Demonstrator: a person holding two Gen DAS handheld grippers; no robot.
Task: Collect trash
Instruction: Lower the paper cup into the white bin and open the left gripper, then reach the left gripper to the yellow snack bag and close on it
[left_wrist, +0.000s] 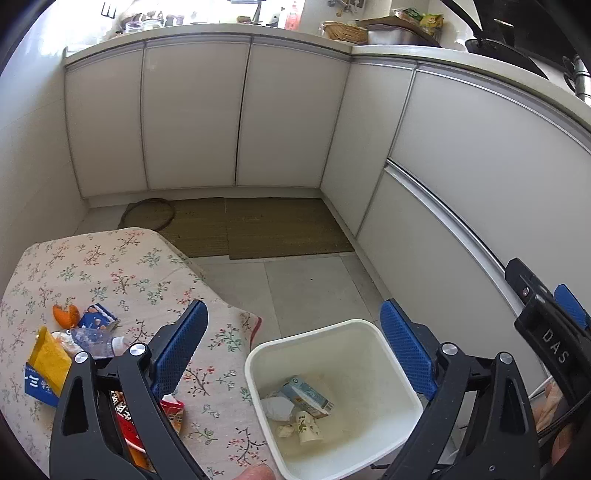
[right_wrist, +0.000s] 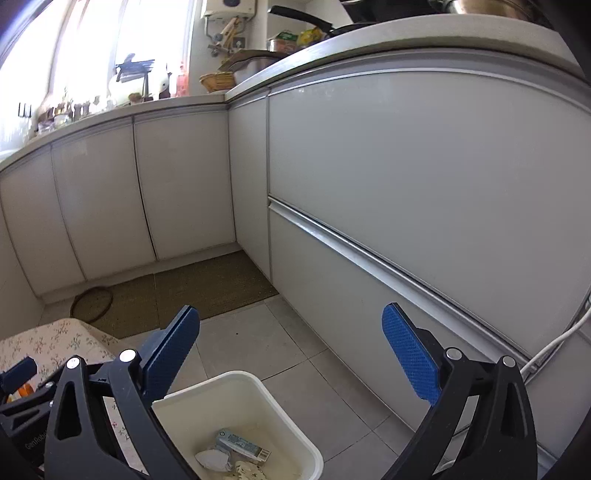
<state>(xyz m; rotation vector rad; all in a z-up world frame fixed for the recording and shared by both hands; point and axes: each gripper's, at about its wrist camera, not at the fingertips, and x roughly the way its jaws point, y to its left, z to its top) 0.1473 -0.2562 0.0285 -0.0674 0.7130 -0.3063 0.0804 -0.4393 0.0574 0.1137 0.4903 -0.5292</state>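
Observation:
A white trash bin (left_wrist: 391, 354) stands on the floor beside a table with a floral cloth (left_wrist: 122, 266). In the bin lie a small carton (left_wrist: 304, 395), crumpled paper (left_wrist: 277, 408) and a paper cup (left_wrist: 308, 428). On the cloth lie an orange peel (left_wrist: 65, 315), a blue carton (left_wrist: 98, 316), a clear plastic bottle (left_wrist: 96, 342), a yellow packet (left_wrist: 48, 360) and a red wrapper (left_wrist: 171, 411). My left gripper (left_wrist: 293, 332) is open and empty above the bin's rim. My right gripper (right_wrist: 291, 339) is open and empty above the bin (right_wrist: 291, 428).
White kitchen cabinets (left_wrist: 240, 118) wrap around the back and right. Brown mats (left_wrist: 280, 227) lie on the tiled floor (left_wrist: 314, 288) in front of them. A white cable (right_wrist: 554, 345) runs along the right cabinet base.

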